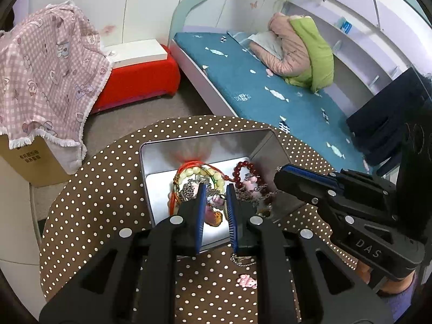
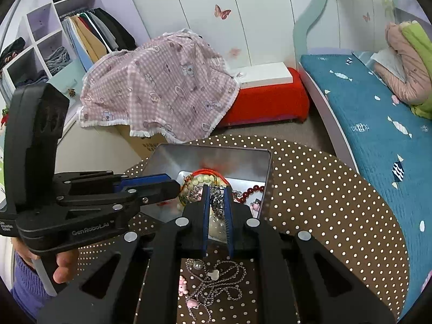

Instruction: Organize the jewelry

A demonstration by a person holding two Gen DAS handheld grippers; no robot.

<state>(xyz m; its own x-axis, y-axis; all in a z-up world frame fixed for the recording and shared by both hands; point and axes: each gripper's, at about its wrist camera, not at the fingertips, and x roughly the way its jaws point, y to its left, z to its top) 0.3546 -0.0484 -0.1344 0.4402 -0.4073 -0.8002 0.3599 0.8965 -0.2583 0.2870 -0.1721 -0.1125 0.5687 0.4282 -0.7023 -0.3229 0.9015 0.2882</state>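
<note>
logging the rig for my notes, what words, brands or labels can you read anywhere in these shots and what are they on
"DAS": raised letters on the black plastic body of the right gripper, seen from the left wrist.
"GenRobot.AI": pale letters on the black plastic body of the left gripper, seen from the right wrist; smaller lines to its left are too small to read.
Dark printed characters on the brown cardboard box under the pink checked cloth: too blurred to read.
</note>
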